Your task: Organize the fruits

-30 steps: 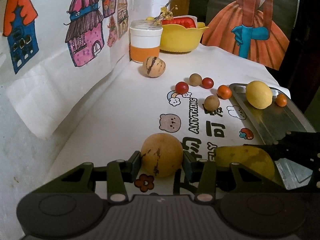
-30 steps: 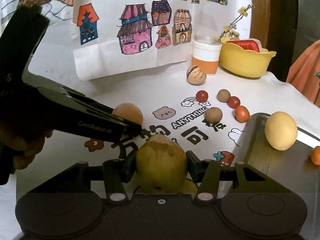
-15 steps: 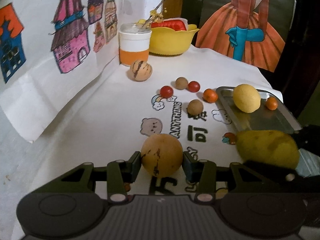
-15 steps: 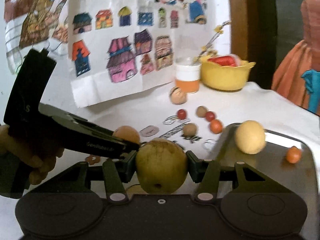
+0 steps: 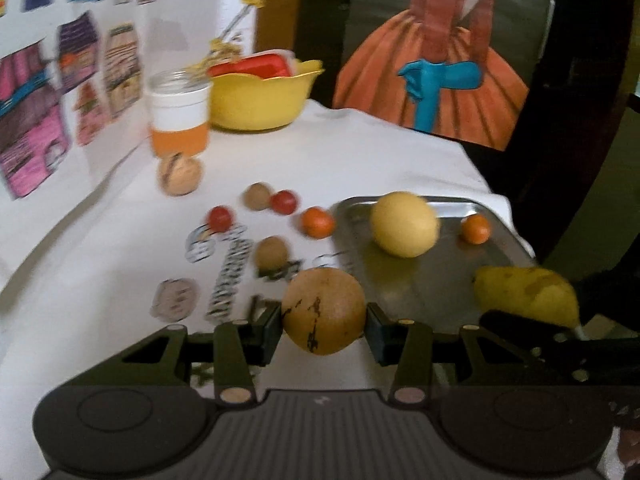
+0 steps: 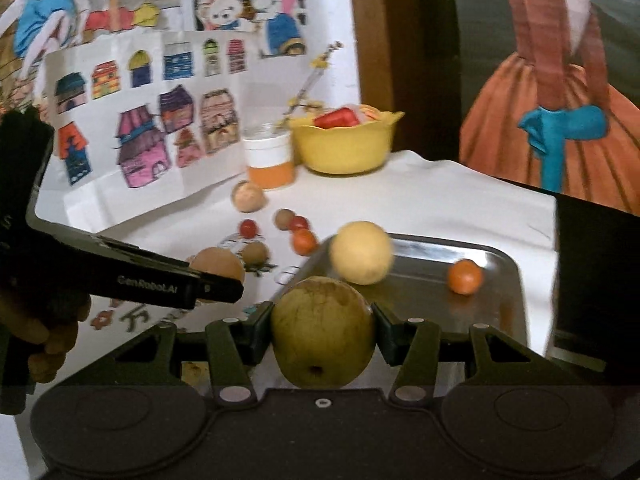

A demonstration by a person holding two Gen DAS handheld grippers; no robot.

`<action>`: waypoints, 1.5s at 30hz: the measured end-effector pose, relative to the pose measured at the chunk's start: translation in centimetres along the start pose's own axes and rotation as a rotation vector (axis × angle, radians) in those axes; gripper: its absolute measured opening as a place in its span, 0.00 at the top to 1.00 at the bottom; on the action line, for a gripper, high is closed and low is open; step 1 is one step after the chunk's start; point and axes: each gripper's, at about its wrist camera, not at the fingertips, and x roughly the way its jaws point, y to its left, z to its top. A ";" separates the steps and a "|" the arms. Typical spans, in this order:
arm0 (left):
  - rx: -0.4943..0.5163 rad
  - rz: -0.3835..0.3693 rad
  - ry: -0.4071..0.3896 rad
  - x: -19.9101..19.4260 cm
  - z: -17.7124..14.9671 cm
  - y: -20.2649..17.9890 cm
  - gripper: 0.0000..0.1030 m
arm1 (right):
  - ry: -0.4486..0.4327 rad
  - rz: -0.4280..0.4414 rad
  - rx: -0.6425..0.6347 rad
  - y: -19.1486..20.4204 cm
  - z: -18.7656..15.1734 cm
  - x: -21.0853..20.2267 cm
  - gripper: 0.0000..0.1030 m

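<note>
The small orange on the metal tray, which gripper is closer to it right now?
Right. The right gripper holds its pear over the tray's near edge, close to the small orange; the left gripper hangs beyond the tray's left side.

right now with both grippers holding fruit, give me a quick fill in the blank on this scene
1. The left gripper is shut on a round ____ fruit.
2. The right gripper is shut on a ____ pear.
3. The small orange fruit and the large yellow fruit both lie on the metal ____.

Missing words: brown; green; tray
</note>
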 end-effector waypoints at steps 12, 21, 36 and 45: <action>0.041 -0.077 0.011 3.1 1.0 -4.8 0.53 | -0.007 -0.066 0.045 -4.3 -0.3 0.6 0.48; 0.046 -0.084 0.023 4.5 1.2 -6.0 0.53 | -0.025 -0.117 0.079 -7.1 0.1 1.0 0.48; 0.050 -0.083 0.043 5.7 1.0 -6.4 0.53 | -0.004 -0.130 0.111 -8.3 -0.5 2.1 0.48; 0.044 -0.081 0.051 5.9 0.9 -6.2 0.53 | 0.004 -0.136 0.102 -8.1 -0.6 2.3 0.48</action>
